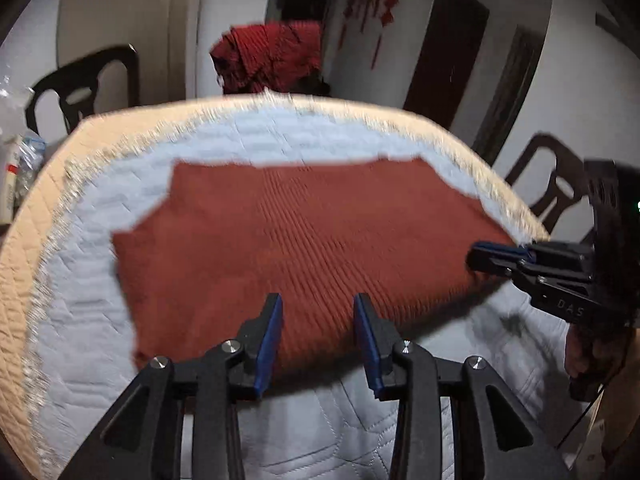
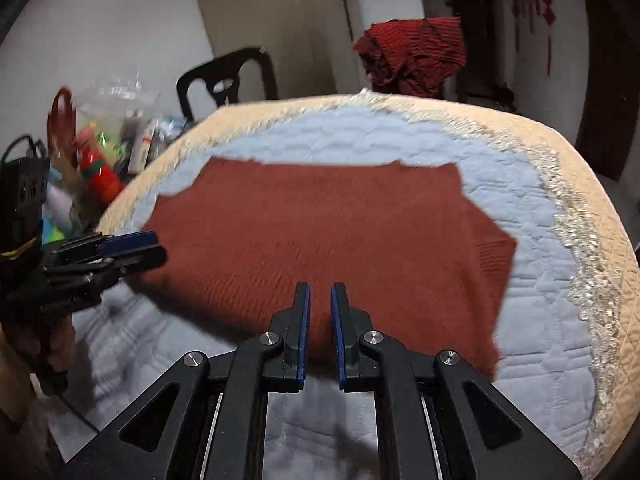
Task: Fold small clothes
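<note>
Rust-red knitted sweater (image 1: 288, 240) spread flat mid-surface (image 1: 80, 360), near hem by the front edge: soft, light, floppy, grippy rib. Best pinched at hem corners. Left hand-held gripper (image 1: 318, 340) part-open and empty; right hand-held gripper (image 2: 320, 320) nearly closed, empty.

rust-red knit garment (image 1: 288, 240), flat, on quilted cover

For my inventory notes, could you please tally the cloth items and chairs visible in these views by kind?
Rust-brown knit garment spread flat on the table: 1
Dark red garment bunched up beyond the table's far edge: 1
Quilted blue table cover with a fringed cream border: 1
Dark chairs: 2, one at the left, one at the right
Total: 5
</note>
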